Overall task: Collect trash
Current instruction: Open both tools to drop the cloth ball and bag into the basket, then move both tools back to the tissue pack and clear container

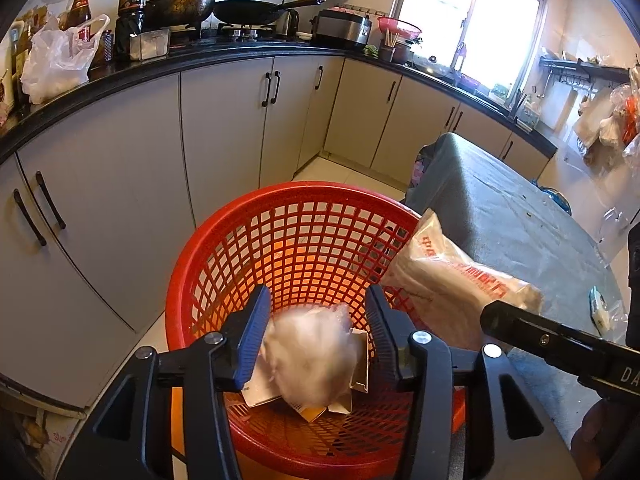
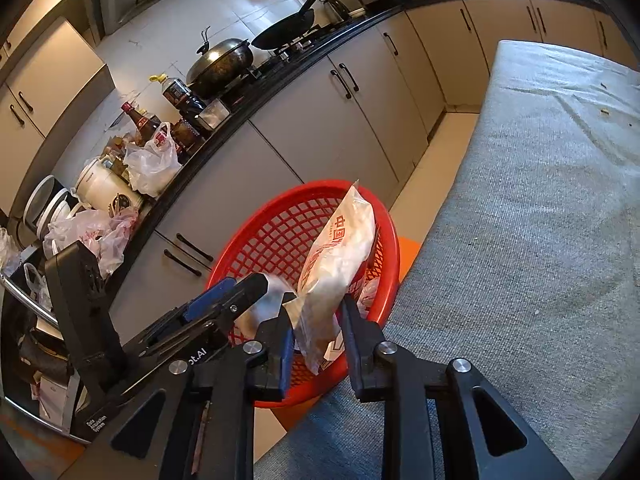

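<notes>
Trouble could come at the basket [image 1: 188,280] rim. The left gripper [image 1: 318,336] stands released, a blurred wad [image 1: 312,364] between its jaws over the basket. The right gripper [image 2: 316,320] is grasping a bag [image 2: 340,256] above the rim; dropped there, it may slide outside.

Red lattice basket [image 1: 304,240], red-printed white bag [image 2: 340,256]

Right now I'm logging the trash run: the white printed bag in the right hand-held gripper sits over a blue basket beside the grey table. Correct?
Not quite: the basket is red, not blue, as the right wrist view shows. The rest holds: the bag stands between the right hand-held gripper's fingers over the basket, beside the grey table.
</notes>
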Available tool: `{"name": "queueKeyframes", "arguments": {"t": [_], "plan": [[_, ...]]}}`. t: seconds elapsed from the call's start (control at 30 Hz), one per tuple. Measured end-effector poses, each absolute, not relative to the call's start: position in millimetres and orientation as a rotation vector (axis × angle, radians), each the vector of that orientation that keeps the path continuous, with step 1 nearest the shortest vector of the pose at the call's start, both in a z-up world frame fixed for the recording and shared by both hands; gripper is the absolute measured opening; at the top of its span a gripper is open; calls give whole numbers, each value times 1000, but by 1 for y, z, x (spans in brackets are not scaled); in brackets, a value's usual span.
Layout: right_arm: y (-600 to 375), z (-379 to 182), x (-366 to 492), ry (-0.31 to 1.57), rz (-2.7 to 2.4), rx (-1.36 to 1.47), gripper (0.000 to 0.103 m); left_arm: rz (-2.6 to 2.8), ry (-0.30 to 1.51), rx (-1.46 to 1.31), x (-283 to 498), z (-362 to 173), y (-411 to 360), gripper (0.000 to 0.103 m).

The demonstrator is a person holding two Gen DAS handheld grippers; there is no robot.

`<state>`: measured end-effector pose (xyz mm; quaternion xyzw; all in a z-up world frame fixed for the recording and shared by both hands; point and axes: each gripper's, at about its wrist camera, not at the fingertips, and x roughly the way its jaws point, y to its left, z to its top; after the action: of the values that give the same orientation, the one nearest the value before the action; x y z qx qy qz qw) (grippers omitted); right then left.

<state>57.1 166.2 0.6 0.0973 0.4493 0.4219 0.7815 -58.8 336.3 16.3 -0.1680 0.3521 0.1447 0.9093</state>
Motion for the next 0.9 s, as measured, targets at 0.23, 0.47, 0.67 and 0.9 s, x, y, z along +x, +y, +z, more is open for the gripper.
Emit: {"name": "queueKeyframes", "arguments": {"t": [0.23,0.47,0.67,0.9], "plan": [[160,6,56,942,900,221,32,306,704,-364,-66,22,336,51],[151,12,56,915,886,233,32,309,680,-360,-78,31,330,57],[127,33,47,854,864,256,32,267,670,-324,-86,39,306,62],[62,53,36,807,761,277,45,191,664,-266,-80,51,259,63]]}}
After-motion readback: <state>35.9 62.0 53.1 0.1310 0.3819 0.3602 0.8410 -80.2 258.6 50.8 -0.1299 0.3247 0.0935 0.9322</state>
